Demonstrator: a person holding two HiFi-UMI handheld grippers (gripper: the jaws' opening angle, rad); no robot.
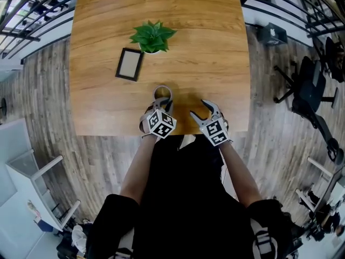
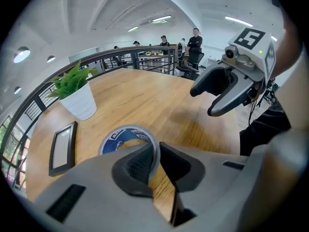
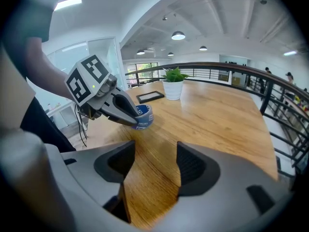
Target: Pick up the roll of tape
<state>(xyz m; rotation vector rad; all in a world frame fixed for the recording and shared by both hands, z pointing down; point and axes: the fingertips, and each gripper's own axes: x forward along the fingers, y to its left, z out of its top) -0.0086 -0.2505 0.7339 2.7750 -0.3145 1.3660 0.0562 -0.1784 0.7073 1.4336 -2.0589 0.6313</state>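
Observation:
The roll of tape is a grey ring with a blue label, near the front edge of the wooden table. My left gripper is shut on the roll's near wall: in the left gripper view one pad is inside the ring and the other outside, at the gripper's tips. The right gripper view shows the tape in the left gripper, low over the wood; whether it touches the table I cannot tell. My right gripper stands open and empty just to the right.
A potted green plant and a dark picture frame lying flat stand beyond the tape. A railing runs past the table's far side, with people standing far behind. Office chairs stand to the right on the floor.

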